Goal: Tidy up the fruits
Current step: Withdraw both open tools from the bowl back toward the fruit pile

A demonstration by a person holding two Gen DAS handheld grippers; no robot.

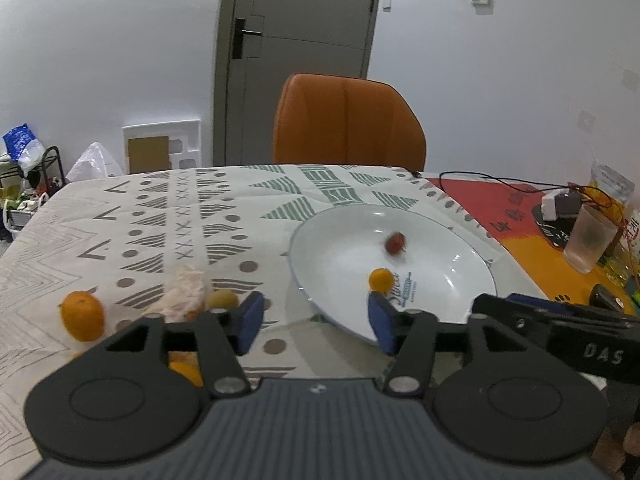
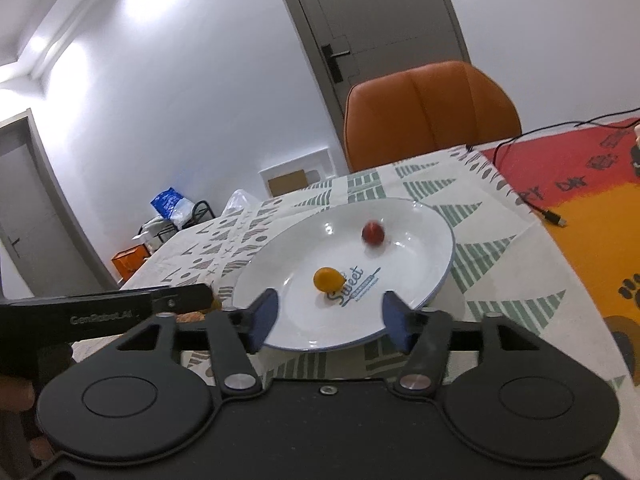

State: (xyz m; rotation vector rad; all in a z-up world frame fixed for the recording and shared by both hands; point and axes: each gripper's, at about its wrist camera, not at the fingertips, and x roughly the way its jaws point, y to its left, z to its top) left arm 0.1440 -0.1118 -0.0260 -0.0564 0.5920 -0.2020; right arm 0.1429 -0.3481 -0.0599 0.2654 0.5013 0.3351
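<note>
Nearest in the left wrist view, the left gripper (image 1: 316,322) has its blue-padded jaws apart with nothing between them, its right finger overlapping the near rim of the white plate (image 1: 472,280). Just left of its left finger lie a pale peeled fruit (image 1: 185,294) and a small greenish-brown fruit (image 1: 224,299), with an orange (image 1: 82,315) further left and another orange piece (image 1: 185,368) showing beneath the left linkage, all on the patterned tablecloth (image 1: 140,216). The right gripper (image 2: 330,320) also stands with its jaws spread and empty, low over the plate's near rim. Just beyond its fingertips, inside the plate, sits a small yellow-orange fruit (image 2: 328,279) beside the printed lettering; farther in lies a blurred red fruit (image 2: 373,233). Off to the right of the left gripper stand a frosted cup (image 1: 590,240) and a black cable (image 1: 500,179) on a red and orange mat (image 1: 500,204). Beyond the table are an orange chair (image 1: 348,120) and a grey door (image 1: 304,40).
</note>
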